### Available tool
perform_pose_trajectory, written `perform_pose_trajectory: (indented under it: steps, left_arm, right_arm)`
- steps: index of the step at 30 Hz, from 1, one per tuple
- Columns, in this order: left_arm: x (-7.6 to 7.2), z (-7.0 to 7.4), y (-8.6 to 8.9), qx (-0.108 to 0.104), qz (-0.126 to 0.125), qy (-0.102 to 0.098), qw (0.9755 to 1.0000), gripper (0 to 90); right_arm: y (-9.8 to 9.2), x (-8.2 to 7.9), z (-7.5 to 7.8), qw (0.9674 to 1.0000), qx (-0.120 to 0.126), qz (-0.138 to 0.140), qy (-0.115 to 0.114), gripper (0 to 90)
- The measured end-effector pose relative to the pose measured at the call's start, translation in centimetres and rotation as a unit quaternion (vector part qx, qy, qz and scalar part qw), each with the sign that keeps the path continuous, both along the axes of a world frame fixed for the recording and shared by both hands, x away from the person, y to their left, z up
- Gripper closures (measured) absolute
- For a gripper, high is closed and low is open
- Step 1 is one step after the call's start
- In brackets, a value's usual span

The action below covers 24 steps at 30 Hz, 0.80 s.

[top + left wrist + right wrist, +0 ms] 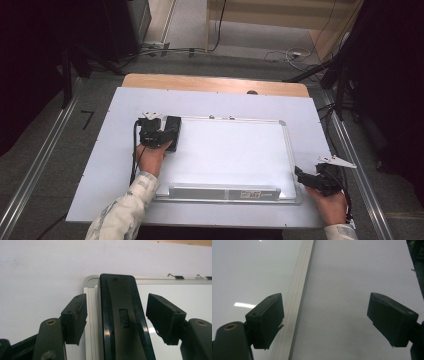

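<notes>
- Eraser: black, lying on the whiteboard's far-left corner; its near end is cut off in the left gripper view, and the moulded mark on top is too small to read.
- Left gripper: jaws straddle the eraser with a gap on each side, not pressing it.
- Right gripper: jaws wide apart, nothing between them, over the whiteboard's right frame and the tabletop.

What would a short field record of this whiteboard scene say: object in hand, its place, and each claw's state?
object: black oblong plastic whiteboard eraser
place: far left corner of the white metal-framed whiteboard
left claw: open, jaws either side of the eraser, apart from it
right claw: open, empty, astride the whiteboard's right frame edge
support: pale sheet-covered table
</notes>
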<state>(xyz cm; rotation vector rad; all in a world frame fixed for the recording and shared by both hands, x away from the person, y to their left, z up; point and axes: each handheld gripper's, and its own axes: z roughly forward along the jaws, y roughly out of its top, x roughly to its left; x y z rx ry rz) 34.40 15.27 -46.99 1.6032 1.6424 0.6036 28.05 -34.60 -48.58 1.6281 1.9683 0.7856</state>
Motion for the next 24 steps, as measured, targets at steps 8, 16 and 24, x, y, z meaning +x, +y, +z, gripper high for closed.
perform_pose_trajectory:
  steps: [8,16,24]
  left_arm:
    - [-1.7,0.7,1.1,-0.009,-0.019,-0.012,0.9997,28.5]
    - [-3.2,0.7,2.2,-0.02,-0.027,-0.018,0.9993,26.3]
    - [-4.4,0.5,3.2,-0.024,-0.029,-0.027,0.9989,26.3]
  right_arm:
    - [0.0,0.0,0.0,1.0,-0.001,-0.001,0.0,12.7]
    - [0.0,-0.1,0.0,1.0,-0.001,-0.001,0.0,12.7]
    - [-0.1,-0.1,0.0,1.0,0.004,-0.001,0.0,12.6]
